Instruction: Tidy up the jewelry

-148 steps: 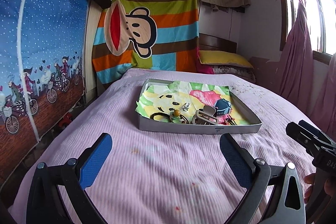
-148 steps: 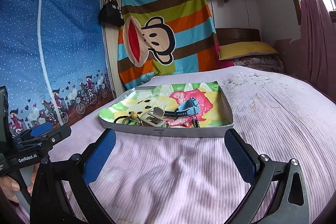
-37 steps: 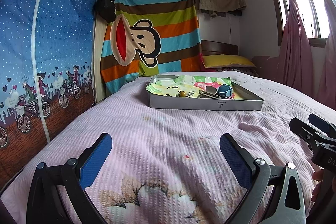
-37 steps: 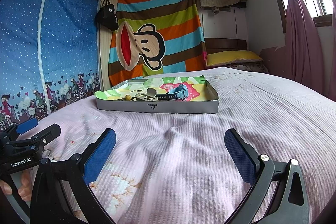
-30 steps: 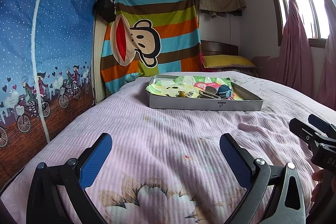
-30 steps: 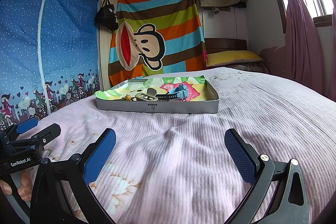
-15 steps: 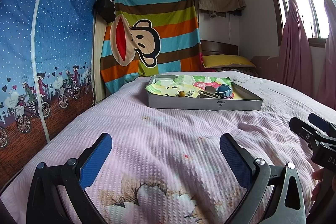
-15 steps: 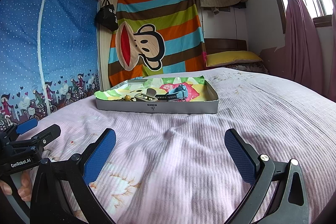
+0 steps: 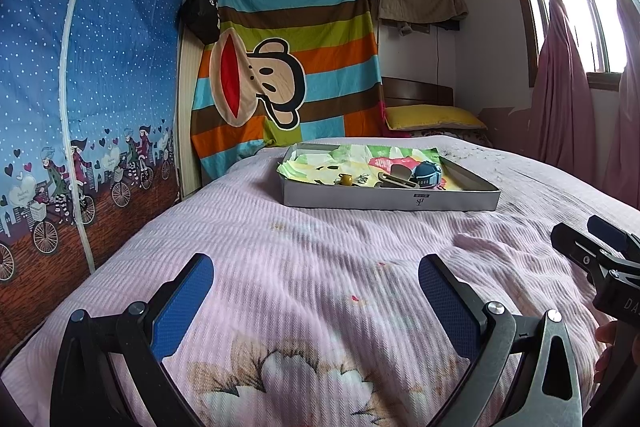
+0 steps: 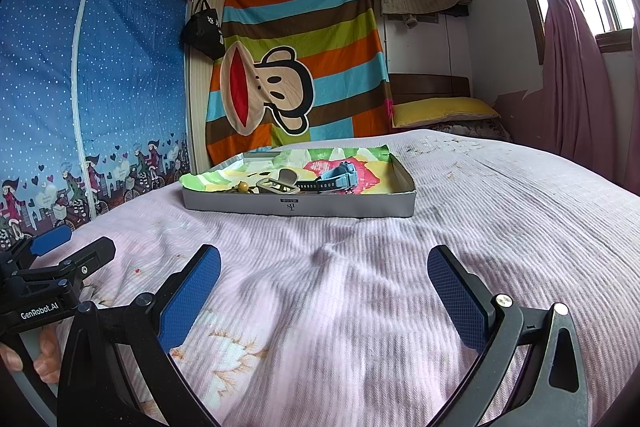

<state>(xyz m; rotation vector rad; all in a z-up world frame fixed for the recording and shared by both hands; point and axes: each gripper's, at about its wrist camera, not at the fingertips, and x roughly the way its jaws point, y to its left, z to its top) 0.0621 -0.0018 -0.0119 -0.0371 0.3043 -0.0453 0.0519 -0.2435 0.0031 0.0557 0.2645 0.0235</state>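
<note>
Both hand-held grippers hang low over the bed (image 9: 320, 267), well short of the tray (image 9: 390, 205): the left hand-held gripper (image 9: 316, 291) is spread wide with nothing between its blue pads, and the right hand-held gripper (image 10: 324, 287) is spread just as wide and equally empty. All the jewelry in sight lies inside the shallow grey tray, which sits farther up the pink bedspread on a bright patterned cloth (image 10: 360, 155): a blue watch (image 10: 340, 177), a tan hair clip (image 10: 282, 183) just beside it, a yellow bead (image 9: 346, 180), and some smaller pieces too small to make out. The pieces cluster toward the tray's near edge, touching or nearly so. That grouping would fit either a jumble awaiting sorting or a finished gathering with the grippers drawn back, and the pictures do not settle which. Any further handling would call for a long reach forward and a careful close on small, crowded pieces.
</note>
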